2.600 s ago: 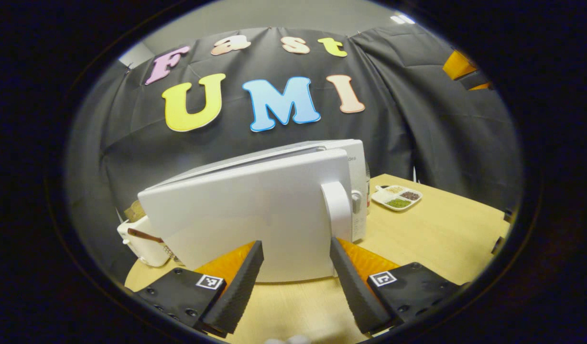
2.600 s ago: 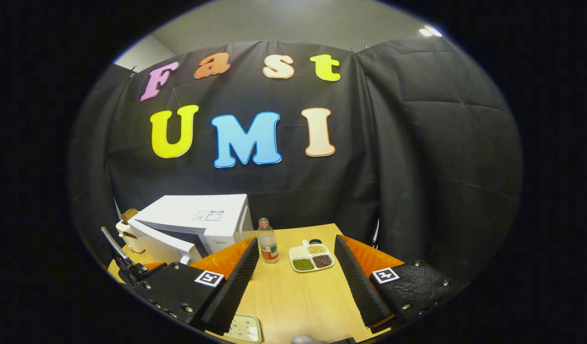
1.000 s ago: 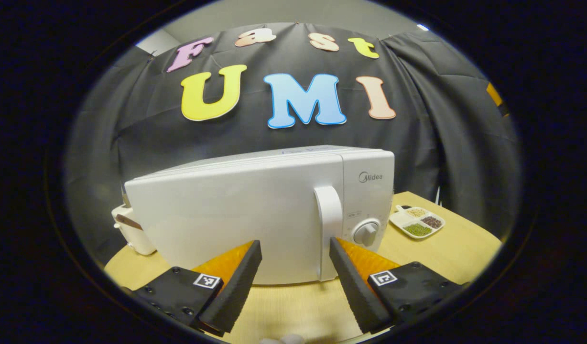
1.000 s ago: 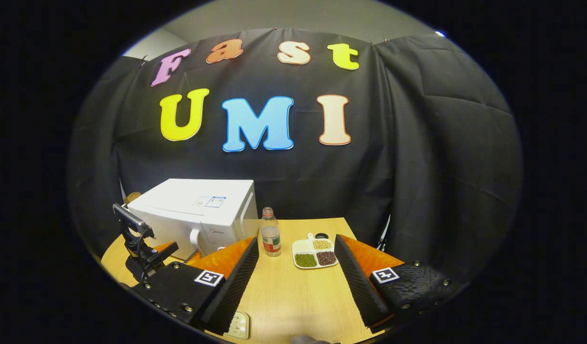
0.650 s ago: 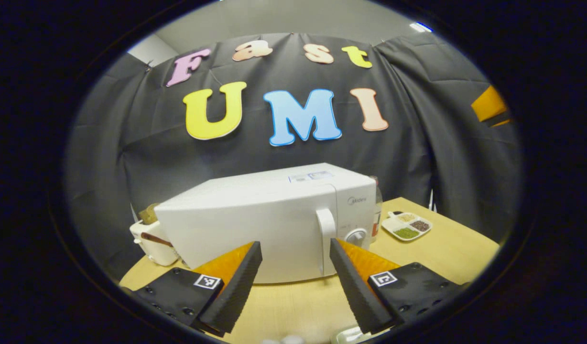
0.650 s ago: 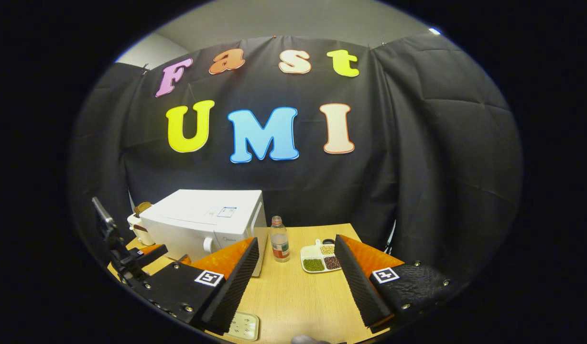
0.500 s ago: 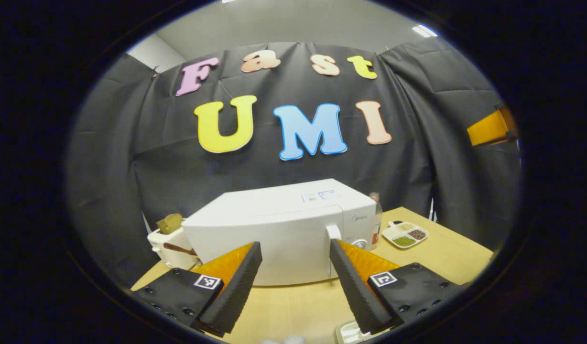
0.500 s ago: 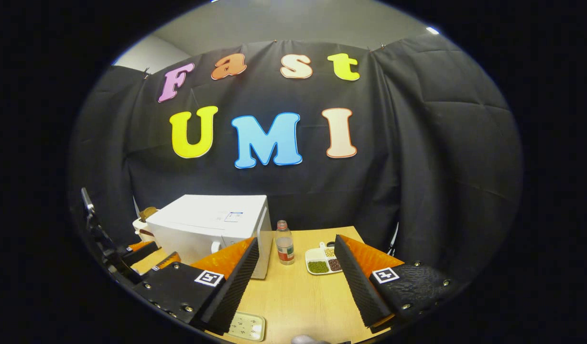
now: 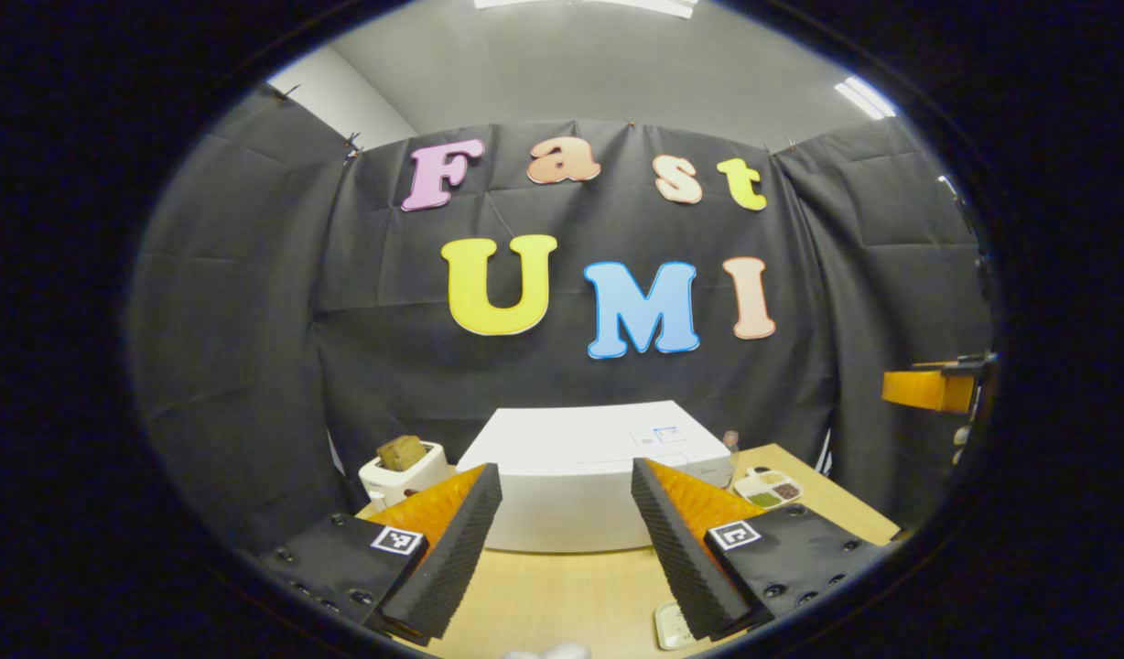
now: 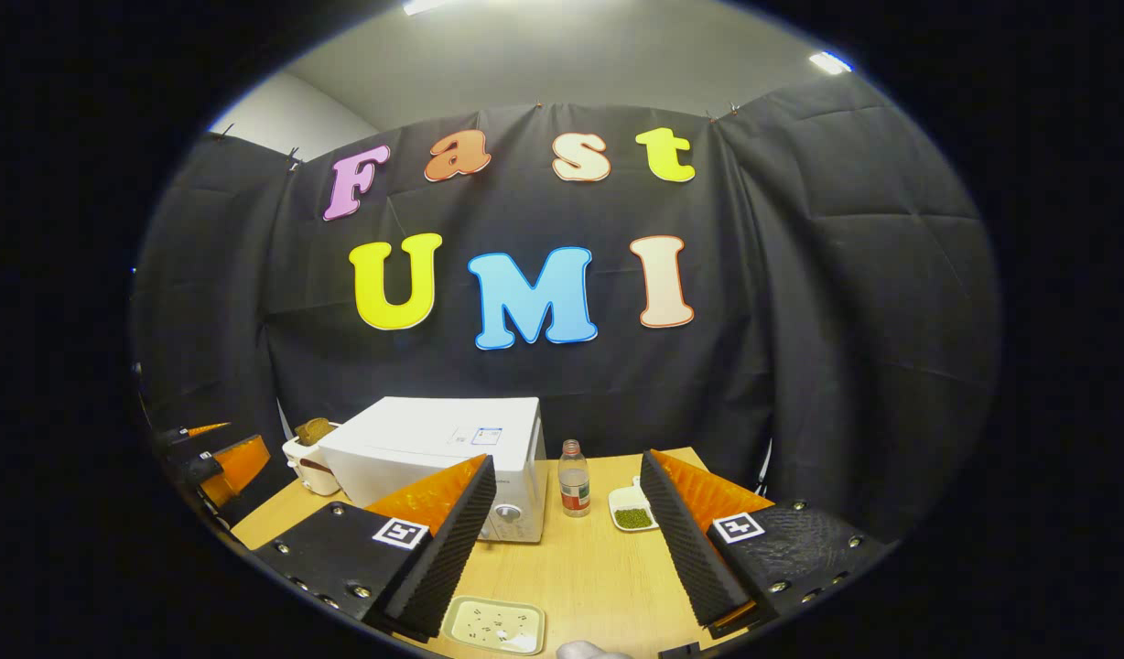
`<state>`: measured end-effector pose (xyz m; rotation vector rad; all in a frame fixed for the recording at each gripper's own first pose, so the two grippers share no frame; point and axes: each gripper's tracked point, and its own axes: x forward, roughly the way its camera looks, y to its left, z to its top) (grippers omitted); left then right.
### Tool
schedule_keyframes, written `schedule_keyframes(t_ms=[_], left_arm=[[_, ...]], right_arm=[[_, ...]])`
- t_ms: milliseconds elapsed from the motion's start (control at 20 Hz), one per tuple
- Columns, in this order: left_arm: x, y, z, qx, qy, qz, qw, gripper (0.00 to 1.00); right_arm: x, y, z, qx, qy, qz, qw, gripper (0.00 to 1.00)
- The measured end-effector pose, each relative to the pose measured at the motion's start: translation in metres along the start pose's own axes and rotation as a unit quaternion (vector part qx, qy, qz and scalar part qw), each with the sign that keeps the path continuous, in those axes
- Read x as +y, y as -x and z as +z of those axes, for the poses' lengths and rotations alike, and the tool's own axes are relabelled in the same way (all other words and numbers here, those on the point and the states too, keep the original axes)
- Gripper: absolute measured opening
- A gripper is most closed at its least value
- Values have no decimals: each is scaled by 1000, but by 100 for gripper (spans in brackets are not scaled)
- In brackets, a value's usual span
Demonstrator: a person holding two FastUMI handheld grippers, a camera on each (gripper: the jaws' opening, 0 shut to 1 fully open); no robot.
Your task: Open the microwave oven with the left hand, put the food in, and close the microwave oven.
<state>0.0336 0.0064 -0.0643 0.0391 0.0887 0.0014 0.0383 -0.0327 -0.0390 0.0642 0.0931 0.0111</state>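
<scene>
While the microwave (image 9: 585,476) sits shut toward the table's (image 10: 580,567) far edge, bare table lies before it; left gripper (image 9: 562,540) and right gripper (image 10: 567,540) hover level, fingers wide apart, empty.

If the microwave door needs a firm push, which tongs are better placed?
Left. The microwave sits dead ahead, framed between the open left tongs. From the right tongs it lies off to the left, not in line.
</scene>
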Motion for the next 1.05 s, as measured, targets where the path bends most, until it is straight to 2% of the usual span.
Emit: schedule_keyframes(t_ms=[150,300,450,600,650,1050], left_arm=[[16,11,18,-13,-3,5,1000,99],[19,20,27,-16,15,-6,1000,94],[28,26,37,-21,13,-7,1000,100],[35,31,35,-13,18,-10,1000,97],[39,33,34,-11,18,-9,1000,100],[47,42,39,-16,16,-5,1000,98]], right_arm=[[10,10,2,-8,4,-2,1000,97],[17,19,5,-14,12,-6,1000,97],[23,28,10,-23,8,-11,1000,97],[26,34,13,-31,12,-18,999,97],[28,36,15,-34,14,-19,999,96],[42,43,22,-43,26,-14,999,97]])
